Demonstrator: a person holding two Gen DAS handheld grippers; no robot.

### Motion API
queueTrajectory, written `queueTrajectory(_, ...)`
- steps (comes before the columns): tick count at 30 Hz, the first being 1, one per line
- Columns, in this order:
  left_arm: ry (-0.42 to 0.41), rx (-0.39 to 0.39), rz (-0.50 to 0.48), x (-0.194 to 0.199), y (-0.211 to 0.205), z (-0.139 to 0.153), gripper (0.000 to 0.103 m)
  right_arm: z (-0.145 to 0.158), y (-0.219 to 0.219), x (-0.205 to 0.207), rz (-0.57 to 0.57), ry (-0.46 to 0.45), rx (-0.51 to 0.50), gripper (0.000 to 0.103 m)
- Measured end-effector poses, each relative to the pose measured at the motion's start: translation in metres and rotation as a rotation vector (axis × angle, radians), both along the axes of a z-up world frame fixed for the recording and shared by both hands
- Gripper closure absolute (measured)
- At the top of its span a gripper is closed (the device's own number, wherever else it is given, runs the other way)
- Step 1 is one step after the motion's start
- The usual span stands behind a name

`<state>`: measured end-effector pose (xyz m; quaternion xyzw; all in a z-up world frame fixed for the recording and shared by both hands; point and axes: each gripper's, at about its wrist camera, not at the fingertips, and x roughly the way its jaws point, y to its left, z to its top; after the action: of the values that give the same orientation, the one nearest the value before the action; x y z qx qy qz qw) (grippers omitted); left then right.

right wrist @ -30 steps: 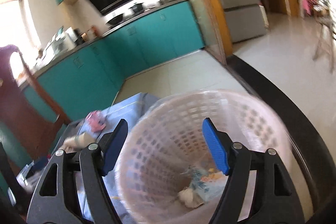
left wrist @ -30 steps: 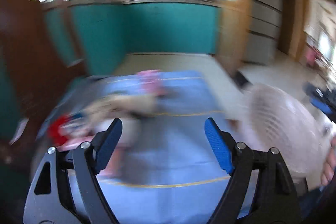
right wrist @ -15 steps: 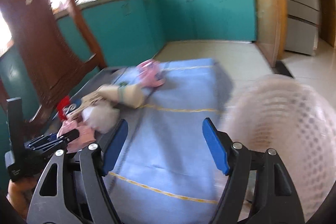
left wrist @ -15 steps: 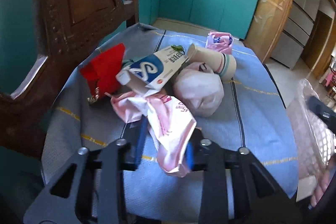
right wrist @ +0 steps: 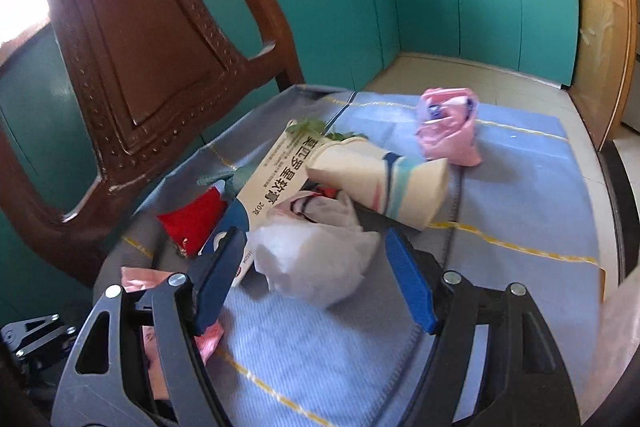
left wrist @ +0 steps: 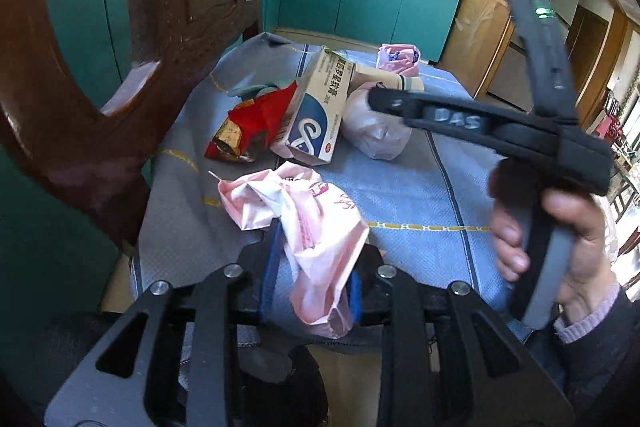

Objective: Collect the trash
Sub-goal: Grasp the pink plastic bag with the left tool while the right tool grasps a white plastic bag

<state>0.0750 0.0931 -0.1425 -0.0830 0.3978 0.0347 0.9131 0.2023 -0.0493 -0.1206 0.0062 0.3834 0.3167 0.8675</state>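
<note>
We see a heap of litter on a blue woven cloth (right wrist: 520,187) with thin yellow lines, spread over a tabletop. Nearest our left gripper (left wrist: 312,283) lies a crumpled pink-and-white plastic bag (left wrist: 316,223), thin and glossy; the blue pads are clenched on its lower end, so the bag is pinched between them. Ahead of that gripper sit a rectangular cardboard box (left wrist: 320,107) printed in white and blue, a crinkled red foil wrapper (left wrist: 256,123) to the box's left, and a soft, rounded white plastic bag (left wrist: 376,131) to its right.

Our right gripper (right wrist: 316,279) is spread wide, holding nothing, its blue pads standing on either side of the white plastic bag (right wrist: 316,255); we cannot tell whether they touch it. Just beyond that gripper lies a flattened paper cup (right wrist: 380,183) with coloured stripes, and farther off a small bunched pink wrapper (right wrist: 448,131).

To the left of both grippers rises a carved dark wooden chair back (right wrist: 132,59). Behind the table run teal kitchen cabinets (right wrist: 480,15), with pans on the counter above.
</note>
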Motion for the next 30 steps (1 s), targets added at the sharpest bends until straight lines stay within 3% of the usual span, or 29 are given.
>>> queueTrajectory(2, 0.002, -0.011, 0.007, -0.001, 0.001, -0.001, 0.063, -0.005, 0.008, 0.001, 0.016, 0.011, -0.019, 0.034)
queueTrajectory(3, 0.003, -0.014, 0.010, -0.001, 0.001, -0.002, 0.056, -0.008, 0.009, -0.001, 0.024, 0.013, -0.028, 0.045)
queueTrajectory(6, 0.009, -0.018, 0.019, 0.003, 0.001, -0.005, 0.049, -0.010, 0.010, -0.007, 0.057, 0.008, -0.066, 0.068)
queueTrajectory(11, 0.026, -0.024, 0.032, 0.009, 0.003, -0.010, 0.044, -0.001, -0.015, -0.024, 0.046, -0.008, -0.092, 0.074)
queueTrajectory(16, 0.042, -0.025, 0.034, 0.010, 0.004, -0.013, 0.040, 0.010, -0.055, -0.050, 0.000, -0.048, -0.223, 0.074)
queueTrajectory(22, 0.064, -0.027, 0.031, 0.012, 0.000, -0.019, 0.038, -0.002, -0.083, -0.061, -0.008, -0.001, -0.313, 0.071)
queueTrajectory(24, 0.070, -0.040, 0.027, 0.014, -0.002, -0.022, 0.035, -0.005, -0.086, -0.060, -0.004, 0.029, -0.296, 0.056)
queueTrajectory(25, 0.071, -0.042, 0.024, 0.015, -0.003, -0.023, 0.034, -0.005, -0.087, -0.059, 0.002, 0.041, -0.279, 0.054)
queueTrajectory(27, 0.073, -0.037, 0.020, 0.017, -0.006, -0.024, 0.033, -0.005, -0.086, -0.058, 0.005, 0.048, -0.262, 0.036)
queueTrajectory(30, 0.075, -0.037, 0.015, 0.017, -0.008, -0.024, 0.030, -0.005, -0.085, -0.055, 0.004, 0.062, -0.233, 0.031)
